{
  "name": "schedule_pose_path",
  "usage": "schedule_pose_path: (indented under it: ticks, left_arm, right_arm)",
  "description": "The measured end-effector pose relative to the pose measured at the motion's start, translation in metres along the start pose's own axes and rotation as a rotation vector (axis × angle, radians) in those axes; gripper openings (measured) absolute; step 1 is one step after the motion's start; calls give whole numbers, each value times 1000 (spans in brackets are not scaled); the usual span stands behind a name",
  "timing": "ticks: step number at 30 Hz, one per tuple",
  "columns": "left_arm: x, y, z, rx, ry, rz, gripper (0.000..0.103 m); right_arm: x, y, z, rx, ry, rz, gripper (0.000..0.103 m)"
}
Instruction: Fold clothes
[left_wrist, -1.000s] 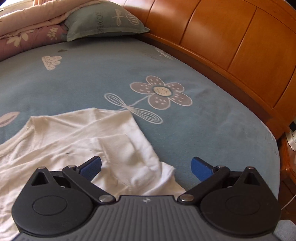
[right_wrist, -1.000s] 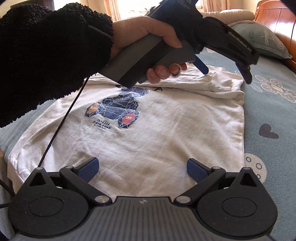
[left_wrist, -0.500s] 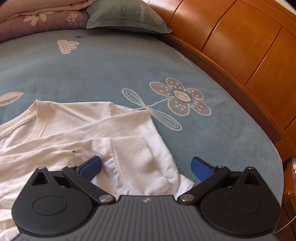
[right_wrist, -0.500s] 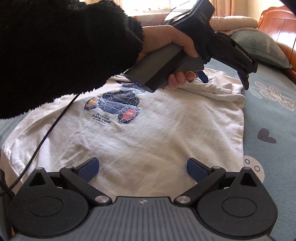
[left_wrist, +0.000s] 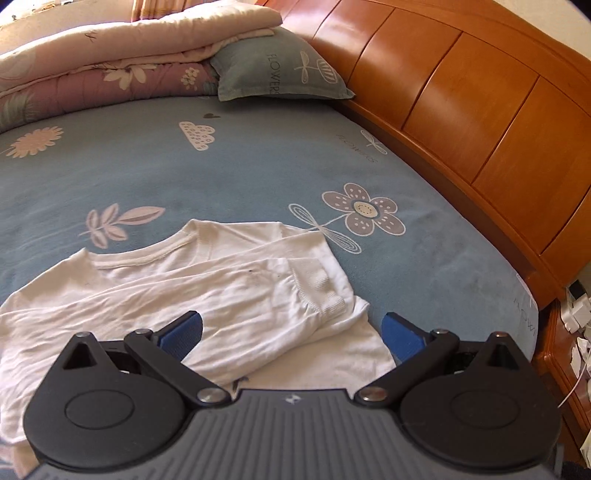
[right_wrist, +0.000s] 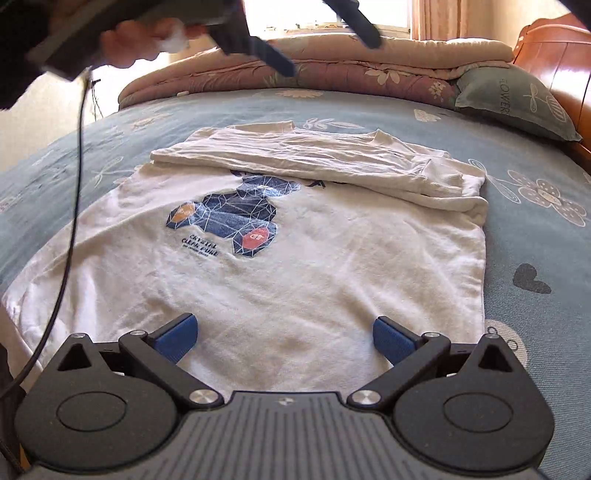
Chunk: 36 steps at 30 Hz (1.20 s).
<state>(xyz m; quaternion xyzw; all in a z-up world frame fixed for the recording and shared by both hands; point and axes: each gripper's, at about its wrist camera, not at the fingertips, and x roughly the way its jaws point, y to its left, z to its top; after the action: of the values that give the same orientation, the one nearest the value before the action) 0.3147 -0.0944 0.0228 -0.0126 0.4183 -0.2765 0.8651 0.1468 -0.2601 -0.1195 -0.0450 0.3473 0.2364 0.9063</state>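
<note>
A white long-sleeved shirt (right_wrist: 295, 266) with a dark geometric print lies flat on the blue bed sheet. Both sleeves are folded across its top part, and one ribbed cuff (left_wrist: 317, 284) lies near its right edge. My left gripper (left_wrist: 291, 332) is open and empty, held above the folded sleeve; it also shows in the right wrist view (right_wrist: 325, 40), blurred and high above the shirt. My right gripper (right_wrist: 284, 336) is open and empty, just above the shirt's lower hem.
A wooden headboard (left_wrist: 480, 110) runs along the right. A grey-green pillow (left_wrist: 280, 70) and folded quilts (left_wrist: 110, 62) lie at the far end of the bed (left_wrist: 184, 173). A black cable (right_wrist: 74, 206) hangs at the left.
My left gripper has lifted up and away from the folded sleeve, and now sits high at the top of the right wrist view. The right gripper has stayed over the hem.
</note>
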Motion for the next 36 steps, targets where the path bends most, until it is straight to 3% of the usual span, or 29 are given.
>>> schedule_pose_path:
  ticks: [7,9,14,20,26,31,36]
  left_arm:
    - [-58,16,-56,-29,-14,23,102]
    - [-58,19,-80,-49,-28,19,102]
    - [-31,20,-143,-89,-28,53,102]
    - [-16,19,-196,-119,-51,86,102]
    - [-24,11,-219,-100,-113,109,102]
    - [-31,16,-226,-176,-154,86,102]
    - [-43,9,-228,-232,-135,88,102]
  right_arm:
    - [-21,-10,1,78,-95,-69,103]
    - [-26,-11,0,97,-97,-103,103]
    - [-39,-4,-11,138,-93,-91,103]
    - [-23,6,-24,102,14,-130,103]
    - [-19,11,-30,98,6,-177,103]
    - [-19,11,-30,98,2,-176,103]
    - [-20,11,-30,94,-2,-176,103]
